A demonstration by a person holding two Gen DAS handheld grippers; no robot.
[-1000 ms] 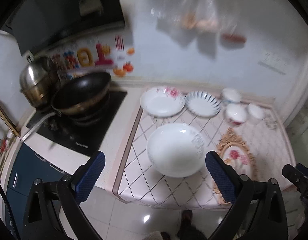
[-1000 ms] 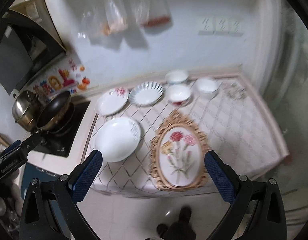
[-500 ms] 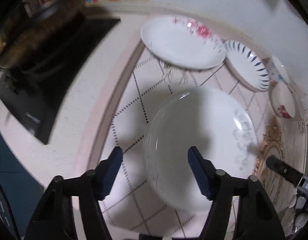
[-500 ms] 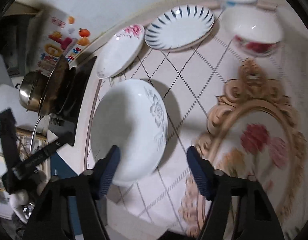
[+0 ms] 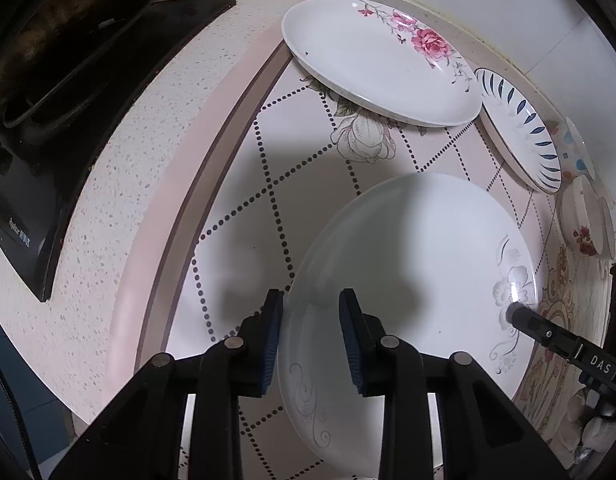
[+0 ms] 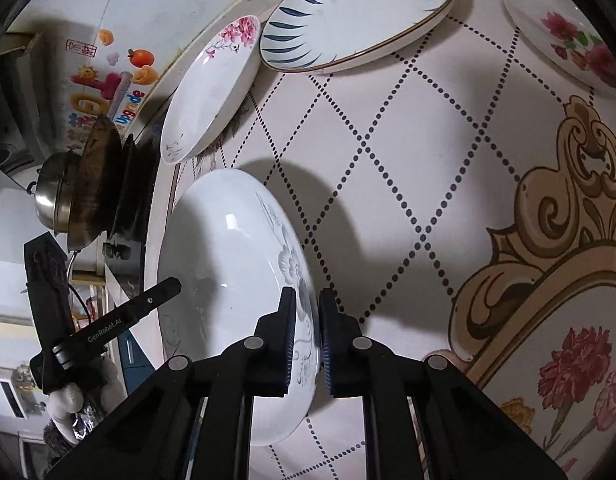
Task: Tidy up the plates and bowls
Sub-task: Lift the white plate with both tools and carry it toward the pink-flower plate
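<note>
**At the near edge of the bench, both claws on one plate**

Nearest the cameras, the large white plate with grey flower print lies on the dotted-diamond bench cover, close to the front edge. The left claw straddles its near-left rim, one pad outside and one over the plate, with a gap showing, so it looks closing rather than clamped. The right claw is nearly closed on the opposite rim at the flower print and appears to grip it.

The step in hand seems to be picking up this plate, probably to stack it with the others. The next move calls for the left claw to finish closing, then a level lift by both together.

Room is tight in front, where the bench drops away, and open behind. Farther back lie the rose-printed plate and, just beside it, the blue-striped plate. A flowered bowl sits to the right, the stove to the left.
</note>
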